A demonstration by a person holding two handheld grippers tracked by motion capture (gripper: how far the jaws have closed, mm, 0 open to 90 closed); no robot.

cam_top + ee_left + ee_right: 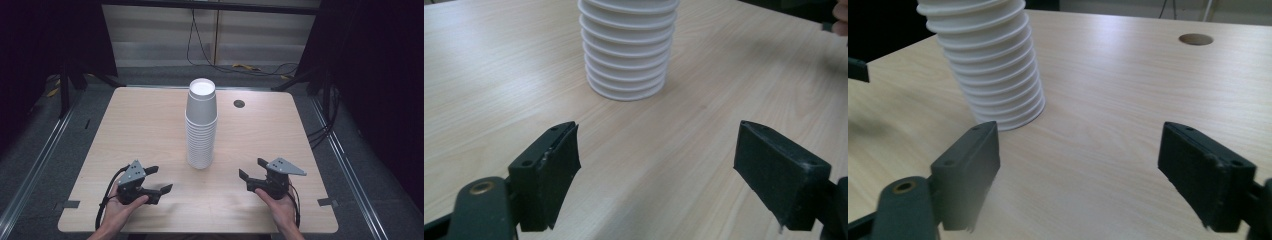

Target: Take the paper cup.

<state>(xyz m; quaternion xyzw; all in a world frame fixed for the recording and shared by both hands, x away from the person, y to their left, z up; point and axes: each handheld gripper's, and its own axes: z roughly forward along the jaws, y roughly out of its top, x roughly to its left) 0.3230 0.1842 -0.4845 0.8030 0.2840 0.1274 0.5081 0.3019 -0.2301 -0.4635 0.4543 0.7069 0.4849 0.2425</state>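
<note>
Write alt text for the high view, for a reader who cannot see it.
A tall stack of white paper cups, nested upside down, stands at the middle of a light wooden table. Nearer the camera, a person's hands hold the left gripper and the right gripper on either side of it, jaws open and empty, pointing inward.

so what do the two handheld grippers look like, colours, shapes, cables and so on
Both are black. The left gripper and the right gripper each carry a grey three-cornered plate on top with small dark holes. Each has two blocky black jaws with flat pads; a brass-coloured fastener sits near one jaw's base. A black cable trails back from each. The person's forearms are bare, no sleeves.
</note>
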